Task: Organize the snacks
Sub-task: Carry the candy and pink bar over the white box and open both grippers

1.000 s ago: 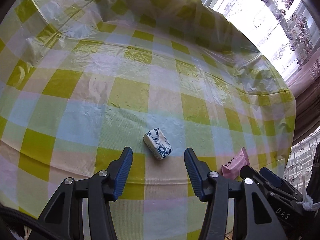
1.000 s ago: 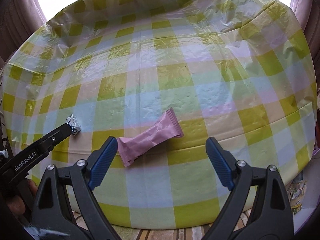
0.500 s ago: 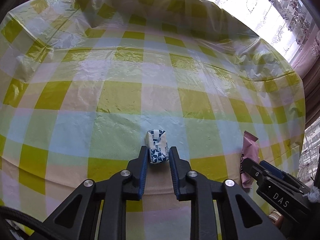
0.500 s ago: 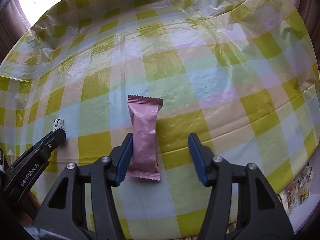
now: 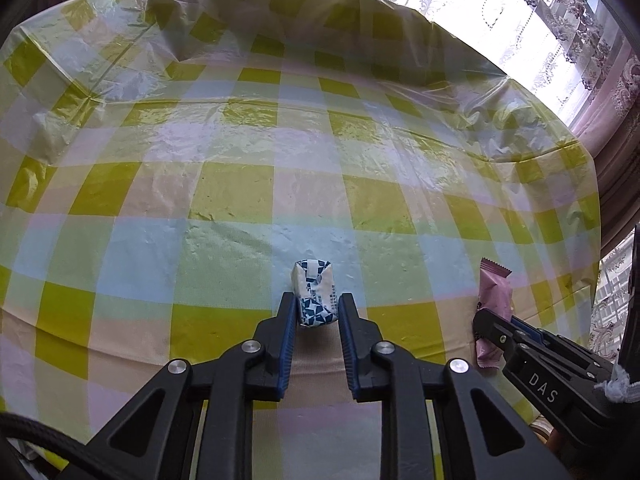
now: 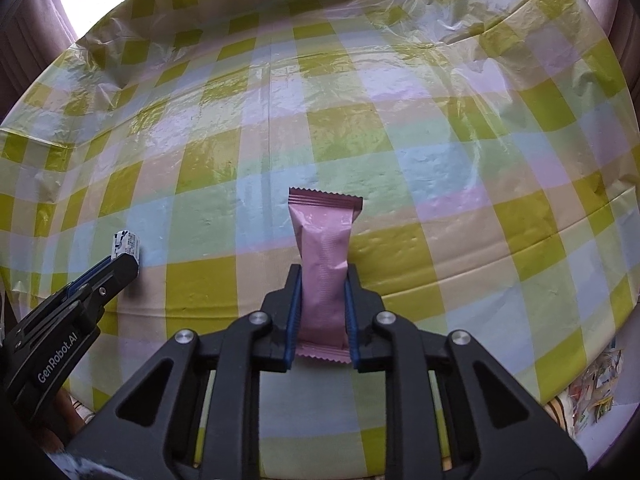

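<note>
My left gripper [image 5: 317, 308] is shut on a small white-and-blue wrapped candy [image 5: 314, 294], which sticks out forward from between the blue pads. My right gripper [image 6: 322, 280] is shut on a pink snack bar packet [image 6: 323, 264], held lengthwise with its crimped end pointing away. In the left wrist view the pink packet [image 5: 494, 312] shows at the right in the other gripper [image 5: 496, 332]. In the right wrist view the candy [image 6: 127, 249] shows at the left in the left gripper [image 6: 120, 266].
A table covered with a yellow, blue and pink checked plastic cloth [image 5: 240, 184] fills both views. Curtains and a bright window [image 5: 560, 20] stand behind it. Several small packets [image 6: 596, 400] lie below the table's right edge.
Both grippers closed: the left on the candy, the right on the pink packet, which turned lengthwise between its jaws. Both snacks now sit gripped.
</note>
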Demonstrator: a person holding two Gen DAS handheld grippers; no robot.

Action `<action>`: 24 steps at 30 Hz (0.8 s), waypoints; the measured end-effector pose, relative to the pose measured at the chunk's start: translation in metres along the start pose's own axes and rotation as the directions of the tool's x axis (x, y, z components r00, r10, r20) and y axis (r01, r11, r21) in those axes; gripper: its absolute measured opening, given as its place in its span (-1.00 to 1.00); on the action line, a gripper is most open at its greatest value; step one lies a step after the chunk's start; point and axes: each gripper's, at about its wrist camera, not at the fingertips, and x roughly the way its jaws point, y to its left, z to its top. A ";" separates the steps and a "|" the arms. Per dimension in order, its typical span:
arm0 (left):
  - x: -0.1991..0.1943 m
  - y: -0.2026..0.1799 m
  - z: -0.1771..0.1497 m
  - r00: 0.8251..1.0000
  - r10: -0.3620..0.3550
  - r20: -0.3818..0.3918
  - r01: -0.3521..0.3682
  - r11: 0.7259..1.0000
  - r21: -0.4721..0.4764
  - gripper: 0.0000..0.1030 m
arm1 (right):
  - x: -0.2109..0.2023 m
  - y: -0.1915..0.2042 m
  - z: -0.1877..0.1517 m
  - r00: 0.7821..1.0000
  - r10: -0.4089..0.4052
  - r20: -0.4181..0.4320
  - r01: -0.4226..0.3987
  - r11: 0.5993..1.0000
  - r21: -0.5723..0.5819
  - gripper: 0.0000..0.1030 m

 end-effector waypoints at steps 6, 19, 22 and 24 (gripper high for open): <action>-0.010 -0.007 -0.003 1.000 -0.008 0.014 0.008 1.000 0.010 -0.58 | -0.011 -0.002 -0.004 1.000 0.004 0.024 -0.004 1.000 -0.005 -0.56; -0.034 -0.032 -0.017 0.999 -0.041 0.028 0.040 0.999 0.029 -0.58 | -0.047 -0.021 -0.016 0.996 -0.002 0.092 0.003 1.000 -0.008 -0.56; -0.039 -0.040 -0.020 0.998 -0.050 0.029 0.049 0.998 0.038 -0.58 | -0.055 -0.027 -0.020 0.995 0.001 0.098 -0.001 1.000 -0.004 -0.57; -0.042 -0.047 -0.023 0.998 -0.057 0.029 0.056 0.997 0.051 -0.58 | -0.060 -0.034 -0.023 0.995 0.004 0.102 -0.005 1.000 0.007 -0.56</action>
